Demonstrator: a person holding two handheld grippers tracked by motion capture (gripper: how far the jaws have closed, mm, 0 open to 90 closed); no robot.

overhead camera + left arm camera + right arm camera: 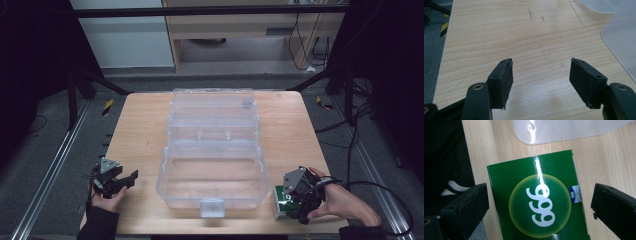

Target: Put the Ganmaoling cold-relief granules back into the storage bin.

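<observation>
Green box [536, 202]: lies flat on table [140, 130] at near right corner, beside clear case [212, 150]; yellow-green disc with white "999" printed on top face. Right gripper [295, 197]: held directly above box, jaws spread wide, one at each side, box not touched. Clear case: placed at table centre, lid opened away, interior bare. Left gripper [541, 80]: held low over bare wood at near left, jaws parted, nothing gripped.

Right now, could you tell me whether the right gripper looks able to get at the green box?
Probably yes: the right gripper hangs directly over the green box with its jaws open to either side, and nothing lies between them.
</observation>
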